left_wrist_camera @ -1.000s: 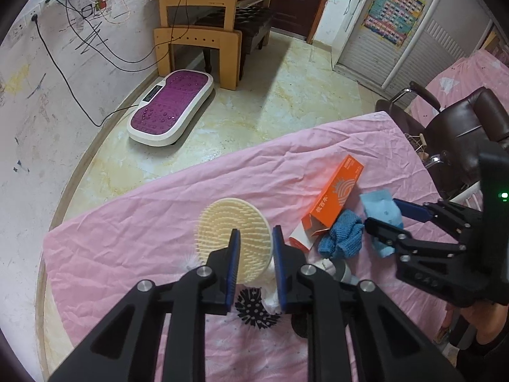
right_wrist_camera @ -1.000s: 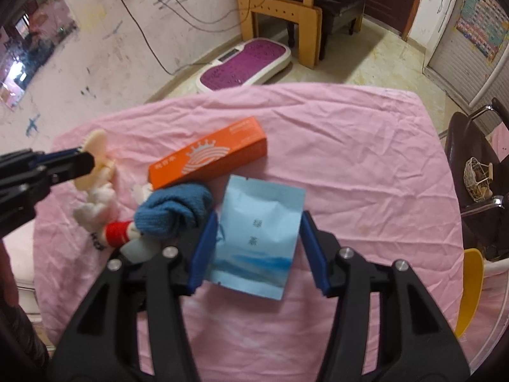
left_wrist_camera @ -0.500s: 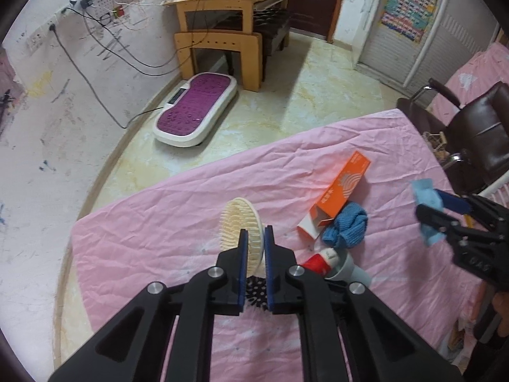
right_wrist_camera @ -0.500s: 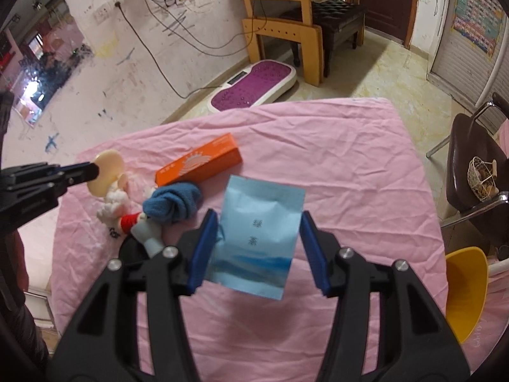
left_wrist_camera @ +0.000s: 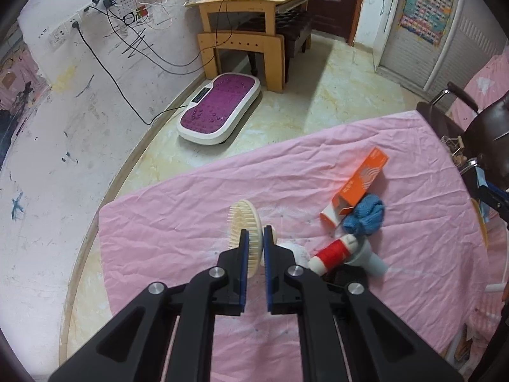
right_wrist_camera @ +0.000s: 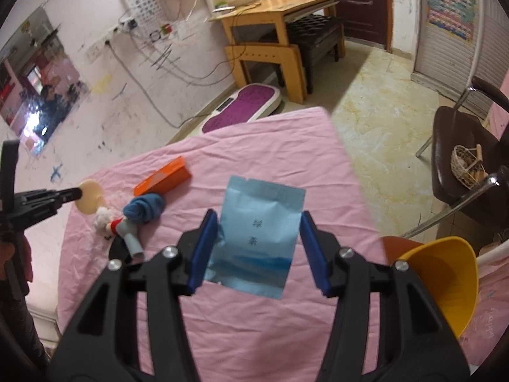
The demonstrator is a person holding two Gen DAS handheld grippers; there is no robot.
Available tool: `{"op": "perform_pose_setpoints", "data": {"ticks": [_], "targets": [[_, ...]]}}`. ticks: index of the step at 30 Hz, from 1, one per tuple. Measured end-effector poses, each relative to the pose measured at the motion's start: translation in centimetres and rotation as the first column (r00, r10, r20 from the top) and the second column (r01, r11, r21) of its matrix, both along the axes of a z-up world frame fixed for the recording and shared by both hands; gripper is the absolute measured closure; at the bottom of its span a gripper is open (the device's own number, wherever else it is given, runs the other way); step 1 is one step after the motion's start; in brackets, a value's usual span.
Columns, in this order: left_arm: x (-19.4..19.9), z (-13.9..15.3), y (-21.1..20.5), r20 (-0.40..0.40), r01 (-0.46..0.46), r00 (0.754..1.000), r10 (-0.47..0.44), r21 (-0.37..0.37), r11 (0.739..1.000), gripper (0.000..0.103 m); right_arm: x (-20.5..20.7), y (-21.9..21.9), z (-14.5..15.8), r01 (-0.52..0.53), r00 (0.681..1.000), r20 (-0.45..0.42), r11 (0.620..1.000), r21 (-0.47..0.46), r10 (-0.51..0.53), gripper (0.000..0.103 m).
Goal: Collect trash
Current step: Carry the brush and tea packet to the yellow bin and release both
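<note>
Left wrist view: left gripper clamped on a cream round brush, held edge-on above the pink tablecloth. Right of it on the cloth: orange box, blue cloth touching its near end, red-and-white toy just below. Right wrist view: right gripper holds a light blue foil packet by its side edges, pads pressed on both sides, packet lifted off the cloth. Yellow bin at lower right, beside the table edge. Brown chair beyond it.
</note>
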State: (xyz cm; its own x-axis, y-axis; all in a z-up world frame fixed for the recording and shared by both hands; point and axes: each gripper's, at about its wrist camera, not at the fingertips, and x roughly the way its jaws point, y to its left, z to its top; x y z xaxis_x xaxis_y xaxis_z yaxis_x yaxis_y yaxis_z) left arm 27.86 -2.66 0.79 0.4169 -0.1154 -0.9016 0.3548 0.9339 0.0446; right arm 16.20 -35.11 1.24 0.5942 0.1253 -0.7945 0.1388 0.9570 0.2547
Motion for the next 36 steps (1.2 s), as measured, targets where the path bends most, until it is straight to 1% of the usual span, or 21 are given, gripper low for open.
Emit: {"op": "perform_pose_setpoints", "data": {"ticks": [4, 7, 9, 13, 16, 20, 22, 23, 26, 29, 32, 34, 35, 36], "targets": [[-1.3, 2.5, -1.4, 0.037, 0.034, 0.999, -0.034, -0.019, 0.999, 0.098, -2.1, -3.8, 0.3, 0.067, 0.997, 0.021, 0.998, 0.021, -0.068, 0.052], [-3.2, 4.8, -4.4, 0.073, 0.102, 0.992, -0.098, -0.041, 0.994, 0.098, -4.0, -7.0, -0.1, 0.124, 0.992, 0.019, 0.992, 0.027, -0.125, 0.052], [-4.4, 5.7, -6.6, 0.083, 0.145, 0.987, -0.140, -0.062, 0.988, 0.098, -5.5, -9.1, -0.7, 0.159, 0.987, 0.013, 0.987, 0.036, -0.160, 0.052], [-7.5, 6.8, -13.1, 0.098, 0.267, 0.961, -0.258, -0.095, 0.959, 0.098, -8.6, -13.1, -2.4, 0.223, 0.975, -0.008, 0.975, 0.023, -0.222, 0.052], [-10.1, 6.7, -18.8, 0.094, 0.355, 0.934, -0.344, -0.133, 0.926, 0.098, -10.7, -15.8, -4.2, 0.262, 0.965, -0.028, 0.965, 0.019, -0.261, 0.052], [-13.8, 4.9, -26.9, 0.060, 0.458, 0.888, -0.455, -0.179, 0.871, 0.098, -13.2, -19.0, -6.9, 0.293, 0.955, -0.063, 0.955, 0.032, -0.291, 0.052], [-15.5, 3.5, -30.7, 0.033, 0.496, 0.866, -0.499, -0.188, 0.848, 0.098, -13.8, -20.4, -8.8, 0.295, 0.952, -0.094, 0.954, 0.047, -0.290, 0.051], [-16.1, 2.7, -32.4, 0.021, 0.507, 0.858, -0.513, -0.185, 0.842, 0.098, -13.9, -20.7, -9.5, 0.294, 0.952, -0.108, 0.954, 0.052, -0.287, 0.051], [-17.6, 0.4, -36.6, -0.017, 0.533, 0.839, -0.543, -0.174, 0.828, 0.098, -14.6, -22.3, -11.8, 0.306, 0.945, -0.147, 0.948, 0.085, -0.292, 0.050], [-18.7, -2.1, -40.2, -0.056, 0.546, 0.827, -0.559, -0.158, 0.823, 0.098, -15.3, -24.1, -13.5, 0.332, 0.937, -0.165, 0.934, 0.130, -0.310, 0.050], [-19.0, -4.5, -42.9, -0.098, 0.542, 0.823, -0.560, -0.160, 0.825, 0.098, -16.5, -25.8, -14.4, 0.361, 0.928, -0.163, 0.918, 0.163, -0.336, 0.042], [-18.9, -5.8, -44.2, -0.134, 0.537, 0.819, -0.558, -0.166, 0.827, 0.094, -17.3, -26.5, -14.4, 0.376, 0.923, -0.156, 0.911, 0.169, -0.352, 0.041], [-18.9, -6.3, -44.7, -0.140, 0.530, 0.823, -0.551, -0.162, 0.832, 0.080, -17.7, -26.9, -14.4, 0.382, 0.921, -0.152, 0.908, 0.173, -0.358, 0.040], [-18.8, -6.5, -45.1, -0.142, 0.527, 0.824, -0.548, -0.161, 0.835, 0.050, -18.2, -27.4, -14.4, 0.389, 0.918, -0.149, 0.904, 0.176, -0.366, 0.040]]}}
